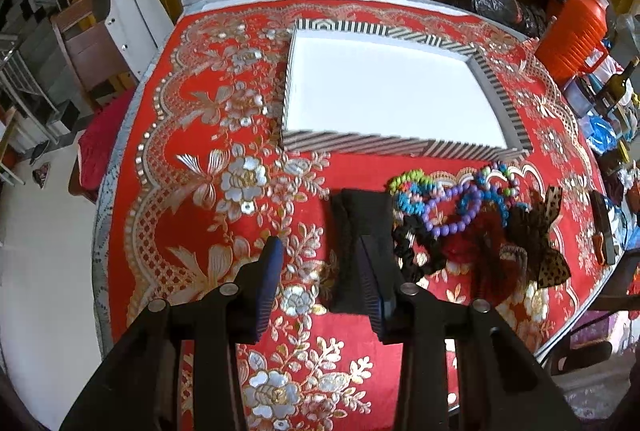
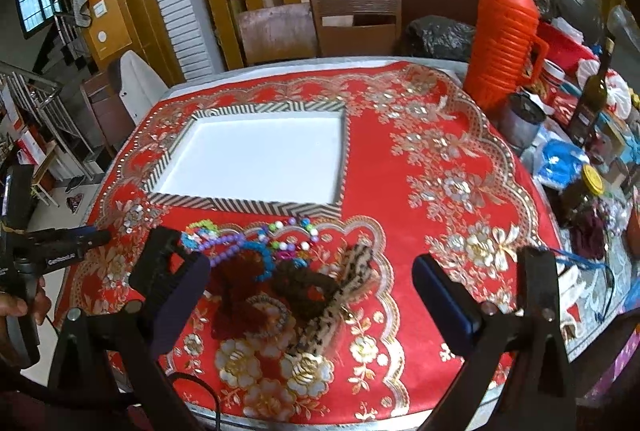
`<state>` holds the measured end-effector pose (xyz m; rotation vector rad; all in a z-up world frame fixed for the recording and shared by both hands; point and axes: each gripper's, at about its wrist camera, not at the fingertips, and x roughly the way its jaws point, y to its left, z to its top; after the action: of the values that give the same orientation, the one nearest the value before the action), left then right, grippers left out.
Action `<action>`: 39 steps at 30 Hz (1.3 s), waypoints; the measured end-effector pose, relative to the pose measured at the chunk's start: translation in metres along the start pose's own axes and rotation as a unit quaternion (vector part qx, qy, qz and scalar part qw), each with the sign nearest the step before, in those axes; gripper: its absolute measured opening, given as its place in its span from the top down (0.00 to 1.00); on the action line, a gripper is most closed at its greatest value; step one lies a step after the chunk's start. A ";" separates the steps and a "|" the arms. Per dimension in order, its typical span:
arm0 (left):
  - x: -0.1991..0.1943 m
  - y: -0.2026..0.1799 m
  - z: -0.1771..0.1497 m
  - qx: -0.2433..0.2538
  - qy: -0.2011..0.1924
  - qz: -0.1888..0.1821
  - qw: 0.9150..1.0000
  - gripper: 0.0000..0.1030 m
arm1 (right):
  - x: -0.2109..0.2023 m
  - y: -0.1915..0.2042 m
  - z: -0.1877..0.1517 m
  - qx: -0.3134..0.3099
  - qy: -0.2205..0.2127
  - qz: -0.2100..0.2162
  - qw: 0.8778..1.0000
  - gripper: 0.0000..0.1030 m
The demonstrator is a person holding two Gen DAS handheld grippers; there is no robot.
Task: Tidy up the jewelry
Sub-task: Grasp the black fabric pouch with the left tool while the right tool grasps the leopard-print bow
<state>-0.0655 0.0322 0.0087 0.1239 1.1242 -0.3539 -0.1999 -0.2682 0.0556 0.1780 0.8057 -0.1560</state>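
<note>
Right wrist view, red floral tablecloth (image 2: pixel 400 167), wooden chairs (image 2: pixel 356 25) behind, both tongs apart

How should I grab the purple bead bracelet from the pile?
Pinch the purple bead bracelet on its bare loop at the near side, where the round beads curve free of the blue one. Come down from above with the open left hand-held gripper, one finger inside the loop and one outside. Its far end looks tangled with the other beads, so lift slowly.
</note>
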 end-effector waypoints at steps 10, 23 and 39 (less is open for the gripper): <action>0.006 -0.001 -0.002 -0.008 0.012 -0.026 1.000 0.81 | -0.006 -0.015 -0.010 0.025 0.036 -0.014 0.999 0.01; 0.013 0.003 -0.007 -0.014 0.026 -0.027 0.999 0.81 | 0.004 -0.009 -0.013 0.020 0.046 -0.002 0.999 0.01; 0.037 -0.011 -0.016 -0.012 0.071 -0.132 0.989 0.81 | 0.016 -0.023 -0.030 0.018 0.062 -0.002 0.998 0.01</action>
<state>-0.0692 0.0181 -0.0308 -0.0241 1.2884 -0.5745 -0.2147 -0.2856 0.0216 0.2217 0.9265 -0.1636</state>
